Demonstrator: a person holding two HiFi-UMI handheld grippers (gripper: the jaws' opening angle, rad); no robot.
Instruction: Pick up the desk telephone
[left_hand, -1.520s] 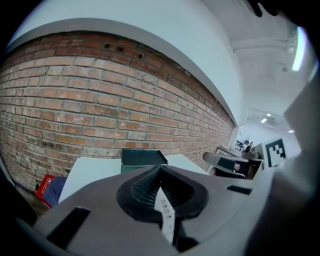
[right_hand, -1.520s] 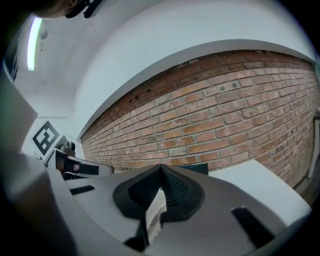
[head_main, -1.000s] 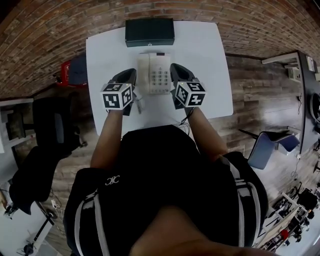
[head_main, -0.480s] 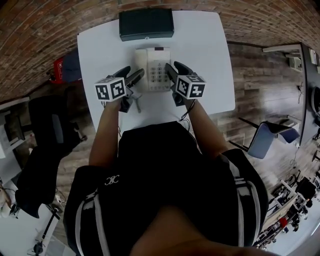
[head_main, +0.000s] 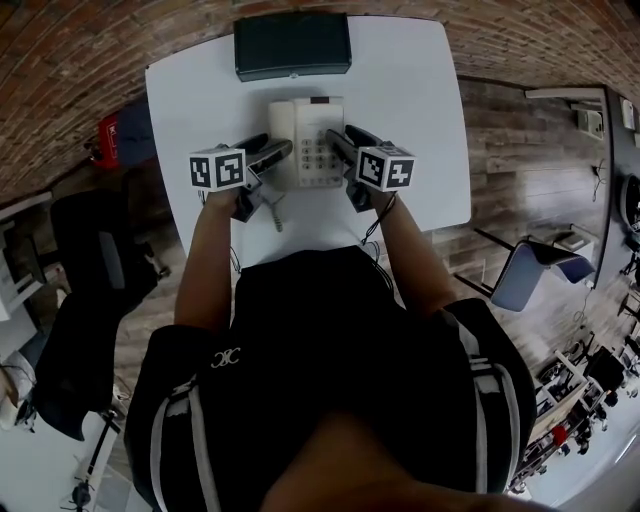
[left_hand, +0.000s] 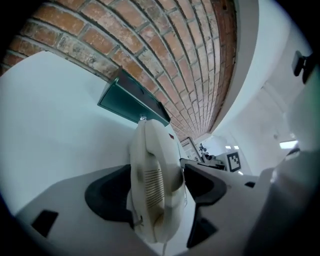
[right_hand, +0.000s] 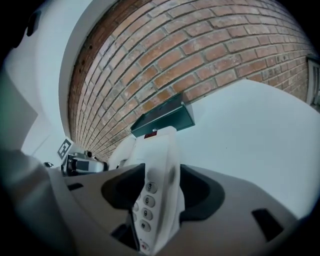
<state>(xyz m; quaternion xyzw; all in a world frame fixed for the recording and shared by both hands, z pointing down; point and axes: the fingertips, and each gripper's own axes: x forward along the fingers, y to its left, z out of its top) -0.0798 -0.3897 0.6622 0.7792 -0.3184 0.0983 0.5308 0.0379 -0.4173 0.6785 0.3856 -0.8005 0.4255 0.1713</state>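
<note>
A cream desk telephone (head_main: 308, 140) lies on the white table (head_main: 190, 100), handset on its left, keypad on its right. My left gripper (head_main: 272, 152) is at the phone's left edge; its jaws are opening, and in the left gripper view the handset (left_hand: 150, 150) stands between them. My right gripper (head_main: 340, 142) is at the right edge, jaws opening too, with the keypad side (right_hand: 159, 165) between them. In neither view do the pads clearly press on the phone. The phone rests on the table.
A dark green box (head_main: 292, 45) sits at the table's far edge against the brick wall, just beyond the phone. The phone's cord (head_main: 276, 212) trails toward the near edge. A black chair (head_main: 100, 270) stands left of the table and a blue chair (head_main: 535, 275) to the right.
Both grippers have come down and forward to the phone's two sides. Their jaws, together before, now stand spread around the phone's edges.
</note>
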